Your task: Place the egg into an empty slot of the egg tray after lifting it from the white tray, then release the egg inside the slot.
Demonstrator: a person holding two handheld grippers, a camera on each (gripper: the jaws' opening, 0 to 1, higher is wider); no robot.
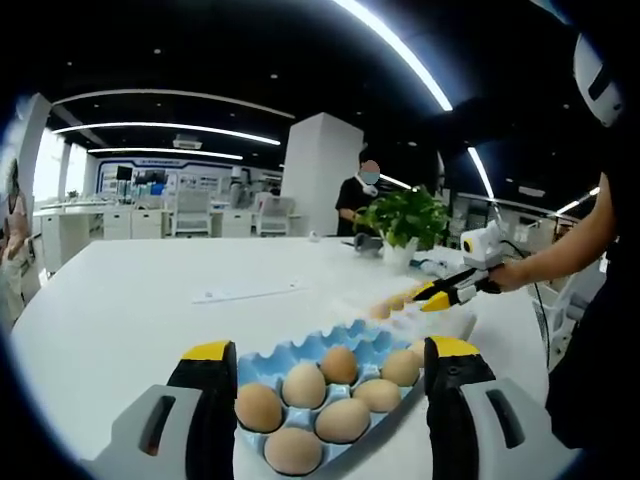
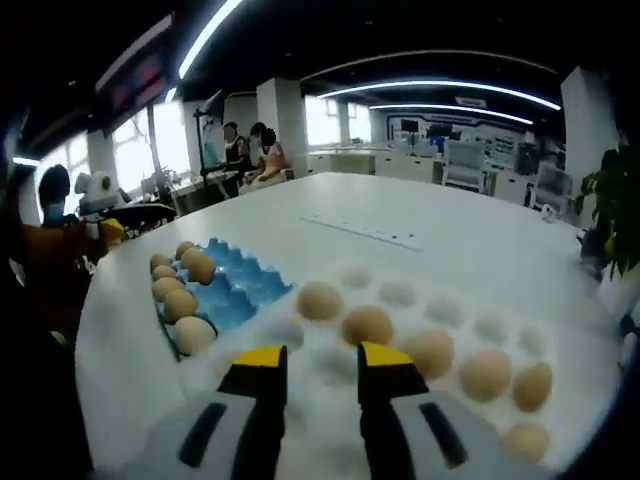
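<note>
Yellow-tipped right gripper (image 2: 322,372) parted, smooth eggs (image 2: 367,325), dimpled white tray (image 2: 400,295)

Matt moulded blue egg tray (image 1: 330,352), smooth matt-shelled eggs (image 1: 302,385), smooth white table (image 1: 120,310)

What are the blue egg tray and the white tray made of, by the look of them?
The blue egg tray looks like moulded paper pulp or thin plastic: matte, with scalloped edges and cupped slots. The white tray seems to be smooth moulded plastic or foam, with soft, shallow dimples. The pictures are too blurred to settle either one.
</note>
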